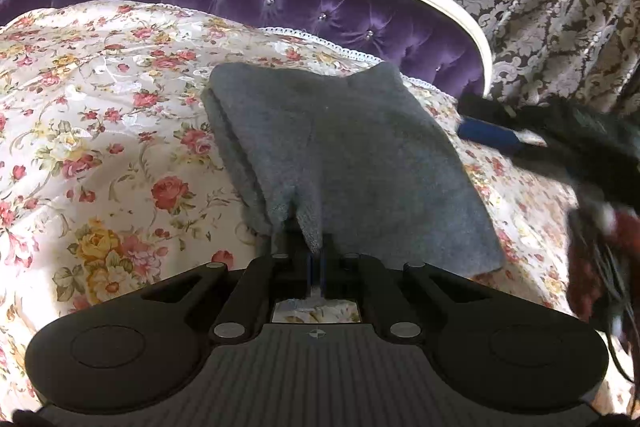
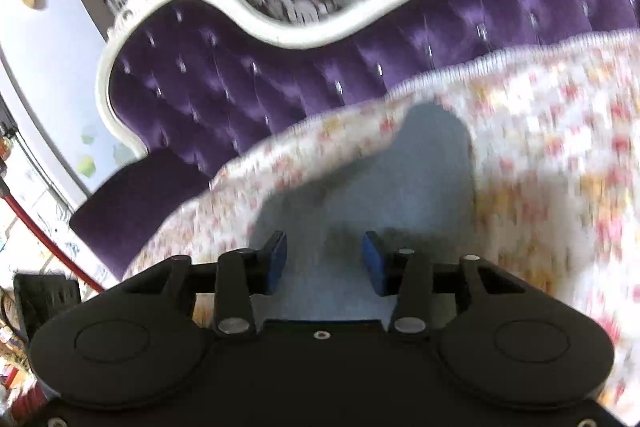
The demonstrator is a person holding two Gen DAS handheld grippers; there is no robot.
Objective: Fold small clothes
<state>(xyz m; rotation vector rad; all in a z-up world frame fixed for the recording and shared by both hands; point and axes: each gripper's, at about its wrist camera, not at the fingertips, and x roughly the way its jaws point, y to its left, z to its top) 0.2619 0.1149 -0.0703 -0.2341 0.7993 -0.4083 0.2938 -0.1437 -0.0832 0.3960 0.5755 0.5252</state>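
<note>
While the left gripper pinches the near edge of a grey fleecy garment already doubled over on the floral bedspread, the right gripper hovers wide-jawed beside the garment, with further folds seemingly left.

right wrist view: motion-blurred throughout; floral bedspread print unreadable
grey cloth: edges smeared, folds can't be made out there
right tool: blurred streak at the left view's right edge, body cut off by the frame
left tool: fingertips buried under the cloth's near edge, contact point hidden
headboard: cropped at top and left
shelf clutter: too small and blurred to identify
</note>
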